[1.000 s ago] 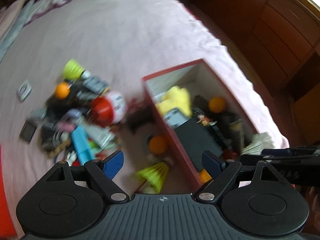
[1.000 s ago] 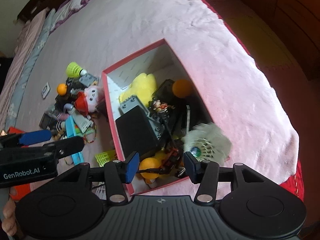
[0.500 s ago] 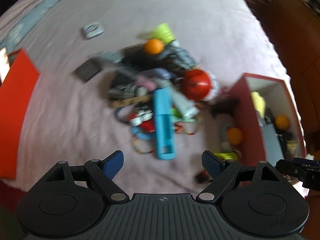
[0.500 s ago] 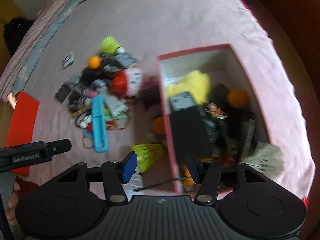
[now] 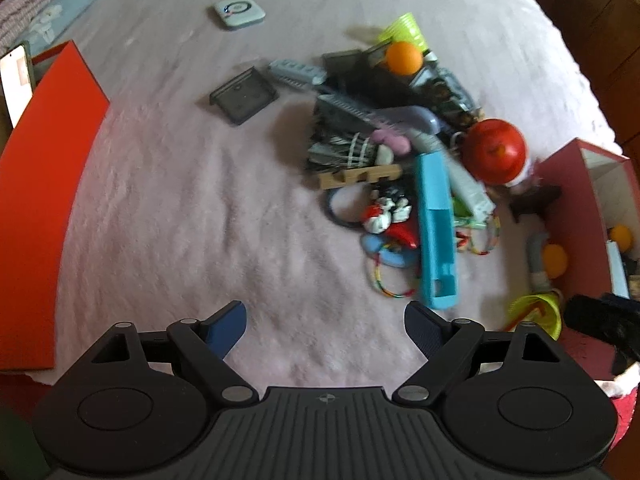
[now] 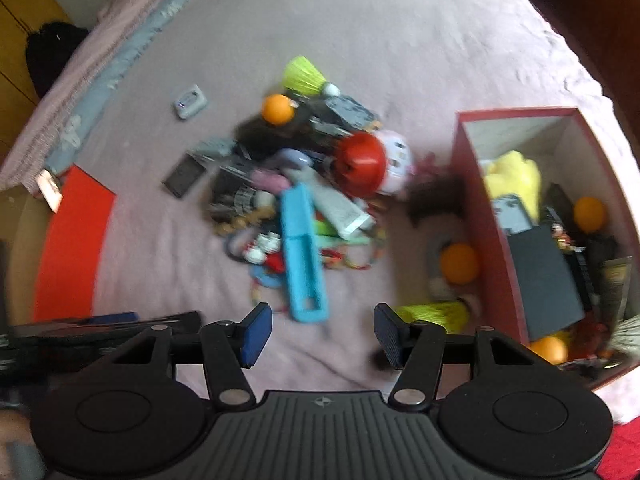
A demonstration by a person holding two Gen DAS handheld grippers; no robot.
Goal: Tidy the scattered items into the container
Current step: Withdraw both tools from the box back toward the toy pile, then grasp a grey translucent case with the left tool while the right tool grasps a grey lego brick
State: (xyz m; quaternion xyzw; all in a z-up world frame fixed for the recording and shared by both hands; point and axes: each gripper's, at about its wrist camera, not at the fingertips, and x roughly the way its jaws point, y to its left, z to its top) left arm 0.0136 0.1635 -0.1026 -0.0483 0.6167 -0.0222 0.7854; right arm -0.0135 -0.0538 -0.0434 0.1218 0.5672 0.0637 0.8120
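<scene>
A pile of small items lies on the pink blanket: a long blue case (image 5: 436, 236) (image 6: 302, 248), a red-hatted plush doll (image 5: 496, 152) (image 6: 368, 164), an orange ball (image 5: 404, 58) (image 6: 277, 109) and a green shuttlecock (image 6: 304, 74). The red box (image 6: 486, 216) (image 5: 572, 216) stands to the right, partly filled. Beside it lie another orange ball (image 6: 460, 263) and a yellow shuttlecock (image 6: 436, 314). My left gripper (image 5: 326, 326) hangs open over bare blanket, just short of the pile. My right gripper (image 6: 322, 334) is empty, its jaws opening, near the case's end.
A flat red lid (image 5: 40, 200) (image 6: 72, 248) lies at the left bed edge, with a phone (image 5: 16, 76) by it. A pale blue square device (image 5: 239, 12) and a dark square tray (image 5: 243, 96) lie apart from the pile. Wooden furniture (image 5: 600, 8) stands beyond the bed.
Both views have swung left, from the red box to the pile. The right jaws stand wider than before. The left jaws have kept their width.
</scene>
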